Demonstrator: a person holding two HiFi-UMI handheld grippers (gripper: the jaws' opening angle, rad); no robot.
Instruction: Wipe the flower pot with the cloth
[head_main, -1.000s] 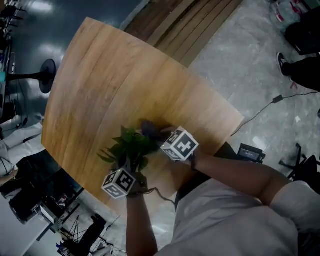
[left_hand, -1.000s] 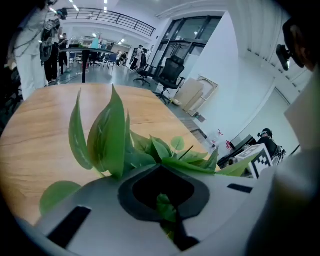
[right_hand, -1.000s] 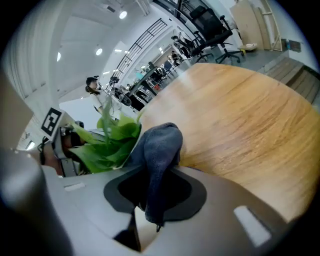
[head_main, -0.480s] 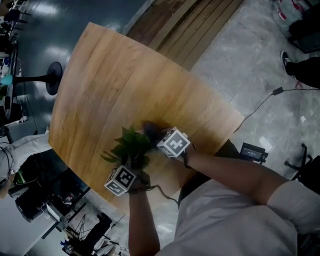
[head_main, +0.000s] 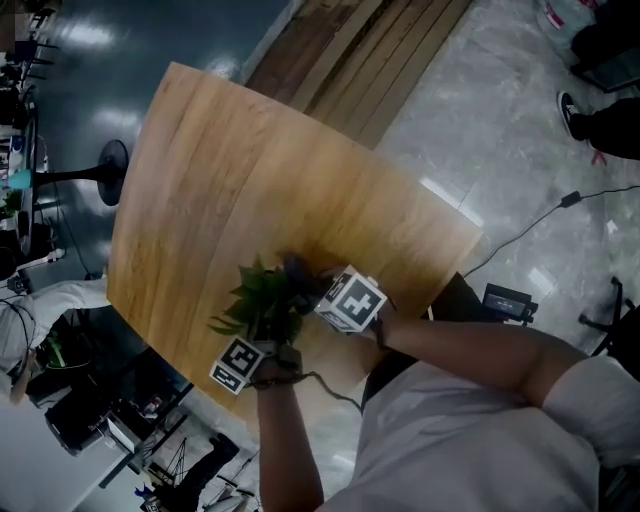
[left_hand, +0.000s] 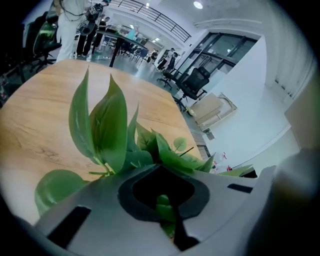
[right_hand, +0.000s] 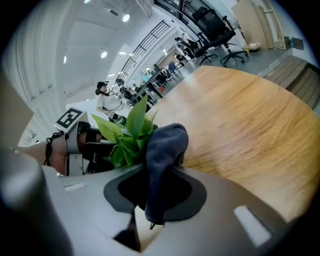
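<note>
Cloth (right_hand: 165, 145): pinched in right gripper (right_hand: 142, 220) fingers (right_hand: 210, 215), beside plant (head_main: 265, 292) by desk's (head_main: 260, 170) near edge. Clamped plant stem in left gripper (left_hand: 174, 234) fingers (left_hand: 100, 220).

Wooden table (head_main: 250, 150), glossy grey floor (head_main: 500, 130)

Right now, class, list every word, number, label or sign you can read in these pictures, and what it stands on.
No readable words or numbers anywhere.
White cube on left gripper, white cube on right gripper: black-and-white square patterns, no letters.
Dark blue cloth, green leafy plant: no print.
</note>
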